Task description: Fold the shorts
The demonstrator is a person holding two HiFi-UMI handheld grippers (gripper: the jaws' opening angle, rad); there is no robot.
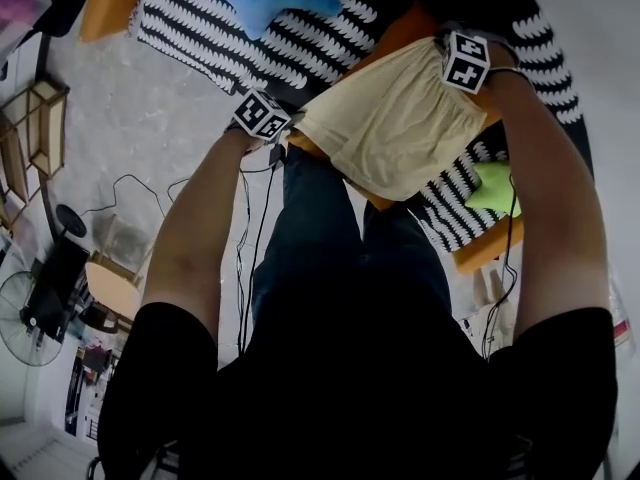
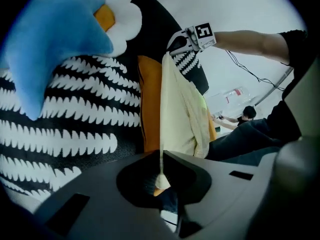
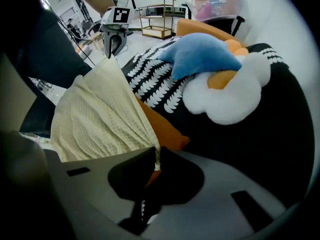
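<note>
The right claw (image 3: pixel 156 151) pinches cream shorts (image 3: pixel 95 119) over an orange cushion (image 3: pixel 167 133).

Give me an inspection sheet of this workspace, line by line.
Surface: black-and-white patterned cover, with an orange cushion lying on it.
Job's things: pale yellow shorts, held spread between both tools.
Clutter: blue star cushion, white cushion, green item at the cover's edge.
Tools: left tool shut on one shorts corner; right tool shut on another.
Cables: thin cables trailing beside the person's legs.
Surroundings: floor fan, wooden shelf.
</note>
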